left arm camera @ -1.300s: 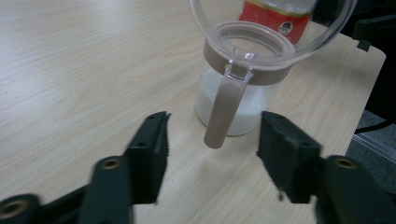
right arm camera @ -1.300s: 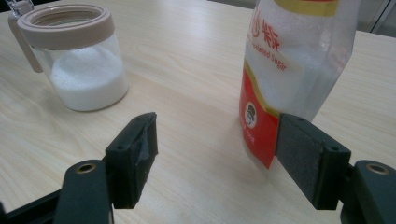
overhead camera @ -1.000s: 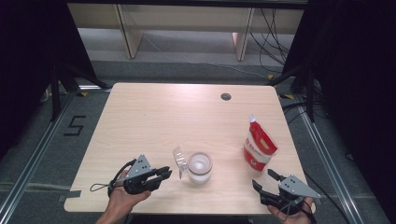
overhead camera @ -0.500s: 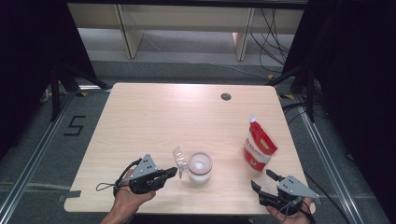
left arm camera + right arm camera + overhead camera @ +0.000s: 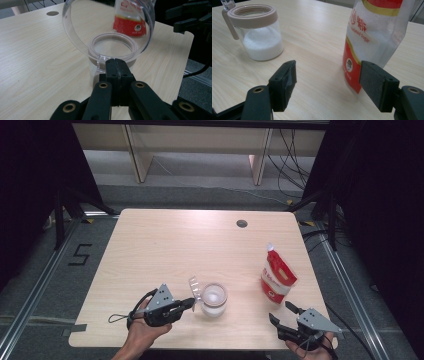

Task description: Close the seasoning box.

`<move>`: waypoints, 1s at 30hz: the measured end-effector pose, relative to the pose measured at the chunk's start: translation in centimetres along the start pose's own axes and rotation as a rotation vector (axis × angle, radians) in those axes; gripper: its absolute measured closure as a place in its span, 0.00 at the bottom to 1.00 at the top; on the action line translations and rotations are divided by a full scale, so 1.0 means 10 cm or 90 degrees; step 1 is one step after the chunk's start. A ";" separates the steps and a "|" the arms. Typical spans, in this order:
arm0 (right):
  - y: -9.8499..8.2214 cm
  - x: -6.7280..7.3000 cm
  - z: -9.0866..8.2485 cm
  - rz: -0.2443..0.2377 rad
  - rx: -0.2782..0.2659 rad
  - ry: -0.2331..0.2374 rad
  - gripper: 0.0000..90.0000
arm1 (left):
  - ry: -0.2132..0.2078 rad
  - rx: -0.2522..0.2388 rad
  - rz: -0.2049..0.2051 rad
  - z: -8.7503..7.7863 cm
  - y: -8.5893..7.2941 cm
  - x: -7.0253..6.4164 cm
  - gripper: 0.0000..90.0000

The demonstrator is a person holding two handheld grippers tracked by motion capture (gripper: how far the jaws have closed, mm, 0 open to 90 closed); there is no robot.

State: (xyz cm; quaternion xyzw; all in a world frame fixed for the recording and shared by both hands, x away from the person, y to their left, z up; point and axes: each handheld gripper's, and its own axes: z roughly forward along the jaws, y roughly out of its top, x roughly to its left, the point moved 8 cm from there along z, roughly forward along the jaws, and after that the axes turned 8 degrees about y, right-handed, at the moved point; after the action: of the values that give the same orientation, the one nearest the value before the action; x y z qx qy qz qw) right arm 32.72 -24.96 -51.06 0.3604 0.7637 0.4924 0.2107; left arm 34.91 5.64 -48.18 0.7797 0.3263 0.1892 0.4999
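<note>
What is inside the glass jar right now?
The jar holds white granules, filling about its lower half. Its clear lid stands flipped open. The beige rim band hides the top of the wall.

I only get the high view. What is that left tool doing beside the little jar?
Observer: The left tool has its jaws shut, tips at the clear hinge tab of the lid, which stands open.
Operator: What's inside the jar?
Observer: In the right gripper view the jar holds white grains, filling roughly its lower half.
Operator: And the red pouch?
Observer: The pouch has a label that reads Granulated Sugar.
</note>
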 end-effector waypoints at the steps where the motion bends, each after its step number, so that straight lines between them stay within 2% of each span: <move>1: 0.00 0.01 0.00 0.009 0.001 0.000 0.35 | -0.003 -0.003 0.020 0.01 0.01 0.01 0.99; 2: 0.00 0.01 -0.01 0.007 0.004 0.000 0.35 | -0.003 -0.001 0.017 0.01 0.01 0.01 0.99; 3: -0.01 0.02 0.00 0.018 0.002 -0.006 0.35 | -0.004 -0.003 0.014 0.02 0.02 0.00 0.99; 4: 0.00 0.00 0.00 0.002 0.004 -0.002 0.35 | -0.007 -0.004 0.008 0.03 0.02 -0.01 0.99; 5: 0.00 0.01 -0.01 0.004 0.004 -0.002 0.35 | -0.007 -0.004 0.002 0.03 0.02 -0.02 0.99; 9: -0.01 0.02 0.00 0.010 0.002 -0.005 0.35 | -0.006 -0.002 0.012 0.04 0.03 -0.02 0.99; 10: 0.00 0.00 -0.01 -0.003 0.004 -0.005 0.35 | -0.005 0.000 0.006 0.04 0.02 -0.03 0.99; 12: 0.00 0.01 0.00 -0.004 0.006 0.000 0.35 | -0.008 -0.003 0.007 0.04 0.03 -0.04 0.99; 13: -0.01 0.01 0.00 -0.003 0.007 0.000 0.35 | -0.008 -0.004 0.017 0.05 0.03 -0.03 0.99; 17: -0.01 0.01 0.00 -0.002 0.007 -0.002 0.35 | -0.013 -0.009 0.023 0.06 0.04 -0.04 0.99; 19: 0.00 0.01 0.01 -0.001 0.002 0.000 0.35 | -0.011 -0.006 0.014 0.06 0.04 -0.05 0.99; 22: 0.00 0.01 0.01 -0.002 0.002 0.000 0.35 | -0.012 -0.004 0.017 0.05 0.04 -0.05 0.98; 23: 0.00 0.01 0.01 -0.001 0.002 0.001 0.35 | -0.010 -0.003 0.003 0.05 0.03 -0.06 0.98; 25: 0.00 0.02 0.01 -0.002 0.002 0.002 0.35 | -0.012 -0.003 0.016 0.04 0.03 -0.04 0.96; 26: 0.00 0.01 0.01 -0.003 0.002 0.001 0.35 | -0.017 -0.006 0.018 0.03 0.04 -0.03 0.94; 27: 0.00 0.02 0.01 -0.003 0.002 0.004 0.35 | -0.013 -0.006 0.003 0.03 0.04 -0.03 0.89; 28: 0.00 0.02 0.01 -0.003 0.002 0.004 0.35 | -0.018 -0.005 0.014 0.02 0.04 -0.02 0.89; 29: 0.00 0.02 0.01 -0.002 0.002 0.004 0.35 | -0.019 0.001 -0.013 0.01 0.03 -0.03 0.83; 30: 0.00 0.02 0.02 -0.002 0.002 0.005 0.35 | -0.023 -0.005 -0.020 0.00 0.04 -0.02 0.77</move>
State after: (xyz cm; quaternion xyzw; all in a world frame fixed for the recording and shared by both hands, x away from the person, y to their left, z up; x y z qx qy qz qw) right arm 32.68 -24.72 -51.14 0.3575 0.7660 0.4921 0.2081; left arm 34.88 5.39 -47.84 0.7759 0.3286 0.1682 0.5116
